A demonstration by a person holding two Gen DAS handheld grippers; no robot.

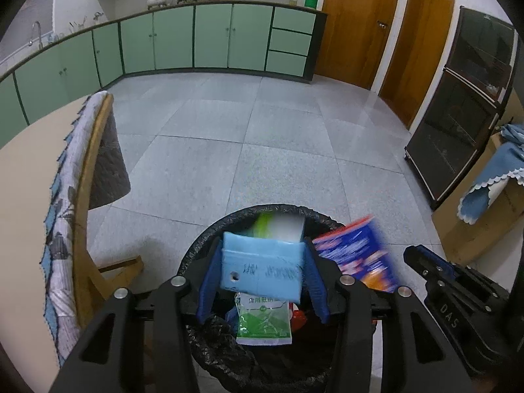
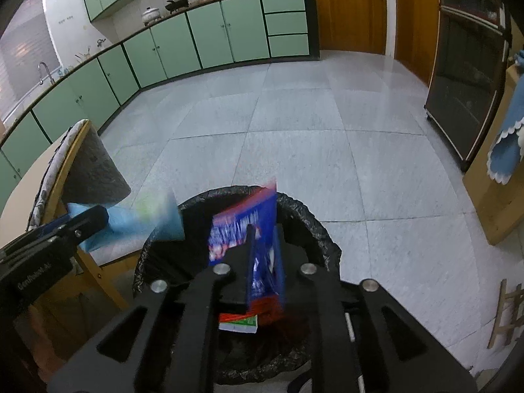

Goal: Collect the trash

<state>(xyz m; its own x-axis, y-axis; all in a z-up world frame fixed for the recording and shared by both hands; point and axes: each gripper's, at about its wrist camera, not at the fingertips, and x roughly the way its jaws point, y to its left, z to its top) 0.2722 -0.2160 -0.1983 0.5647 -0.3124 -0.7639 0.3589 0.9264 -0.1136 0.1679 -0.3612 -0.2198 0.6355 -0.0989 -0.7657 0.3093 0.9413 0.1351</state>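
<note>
Clearly both pieces of trash hang over the round bin lined with a black plastic bag [image 1: 209, 337], which stands on the grey tiled floor [image 1: 262, 137], so each can fall straight in once let go. The left gripper [image 1: 262, 281] is clamped on a pale blue cardboard carton [image 1: 262, 268], its blue pads pressing the carton's two sides, the carton held flat above the middle of the opening. The right gripper [image 2: 262, 262] has a blue and red printed foil packet [image 2: 262, 245] standing on edge between its fingers; the jaws are only slightly parted, and motion blur makes it impossible to tell whether they still pinch the packet. It sits over the bin's far-right part, just beside the carton.

Inside the bin, a green and white sachet [image 1: 264, 322] and a red scrap [image 1: 298, 317] already lie below the carton. A wooden chair with a patterned cushion [image 1: 95, 216] stands close to the bin's left side, and a dark glass cabinet [image 1: 465, 124] stands well apart to the right. Nothing blocks the drop; the only risk seems to be the two grippers crowding each other.
</note>
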